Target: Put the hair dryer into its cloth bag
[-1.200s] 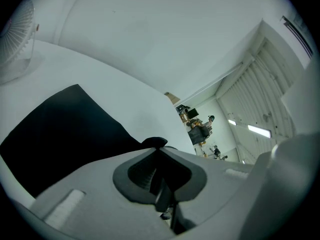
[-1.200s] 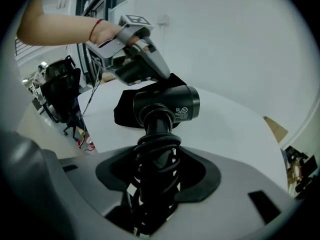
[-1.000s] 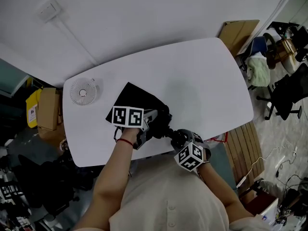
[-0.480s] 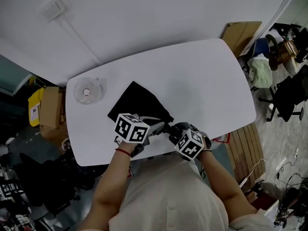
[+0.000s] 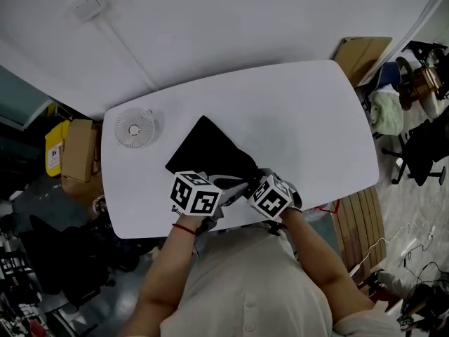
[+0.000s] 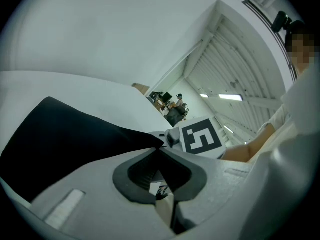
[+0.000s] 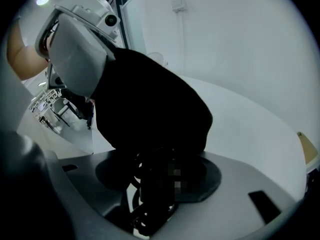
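White table (image 5: 302, 118) fills mid-frame in head view. Small round white fan (image 5: 133, 127) sits on it, near its 10 o'clock corner. Wall socket (image 5: 89, 4) at 11 o'clock, w/ thin conduit (image 5: 130, 51) running from it down toward the table. Off the table at 9: cardboard box (image 5: 79, 153), yellow container (image 5: 56, 148) just beside it. At 2: flat cardboard (image 5: 361, 50) and pale green cloth (image 5: 386, 111). At 3: black office chair (image 5: 429, 142). At 4: slatted wooden bench (image 5: 354, 220).
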The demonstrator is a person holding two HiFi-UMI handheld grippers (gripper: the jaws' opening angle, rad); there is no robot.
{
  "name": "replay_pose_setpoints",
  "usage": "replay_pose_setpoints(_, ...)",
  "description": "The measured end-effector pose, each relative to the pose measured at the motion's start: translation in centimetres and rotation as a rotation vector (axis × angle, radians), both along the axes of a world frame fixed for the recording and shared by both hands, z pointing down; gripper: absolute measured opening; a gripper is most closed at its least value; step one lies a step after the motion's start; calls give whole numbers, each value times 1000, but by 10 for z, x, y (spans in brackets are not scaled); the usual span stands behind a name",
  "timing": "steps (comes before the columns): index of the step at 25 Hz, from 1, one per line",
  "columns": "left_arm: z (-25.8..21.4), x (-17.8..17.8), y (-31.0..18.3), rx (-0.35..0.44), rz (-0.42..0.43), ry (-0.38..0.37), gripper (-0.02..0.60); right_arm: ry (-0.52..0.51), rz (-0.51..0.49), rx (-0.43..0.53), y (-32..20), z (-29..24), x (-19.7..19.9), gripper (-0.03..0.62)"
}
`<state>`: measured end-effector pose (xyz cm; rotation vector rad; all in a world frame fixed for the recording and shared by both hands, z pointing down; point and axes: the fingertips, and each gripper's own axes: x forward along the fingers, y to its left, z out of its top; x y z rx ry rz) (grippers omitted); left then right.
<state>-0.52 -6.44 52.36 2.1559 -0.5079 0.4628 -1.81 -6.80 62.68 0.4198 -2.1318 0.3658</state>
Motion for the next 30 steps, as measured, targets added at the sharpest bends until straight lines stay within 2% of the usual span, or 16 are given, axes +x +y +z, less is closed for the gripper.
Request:
replay_pose_setpoints(5, 6, -9, -11, -7, -47, -15, 25, -19, -3, -26, -10, 14, -23, 235)
replay_pose_setpoints(11, 22, -16, -15, -50, -93, -10, 25, -57, 12, -34, -14, 37, -34, 236)
replay_pose_setpoints(13, 26, -19, -17, -58, -107, -10, 25, -68, -2, -42, -11, 42, -37, 247)
replay_pose_setpoints(15, 28, -21, -17, -60, -119, -14, 25, -96, -15, -50, -8, 40, -35, 287)
replay_pose_setpoints(16, 28, -22, -18, -60, -123, -14, 25, -114, -13, -50, -7, 37, -31, 311)
replay_pose_setpoints(22, 30, -32, -23, -59, -149, -16, 25, -200, 76, -37, 5, 4, 19, 316)
replay_pose_setpoints(26, 30, -39, -28, -58, -175, -17, 25, -176, 114, 4, 21, 6, 49, 316)
replay_pose_setpoints(30, 30, -50, -33, -66, -214, -13, 25, -159, 109, 51, 31, 22, 60, 312)
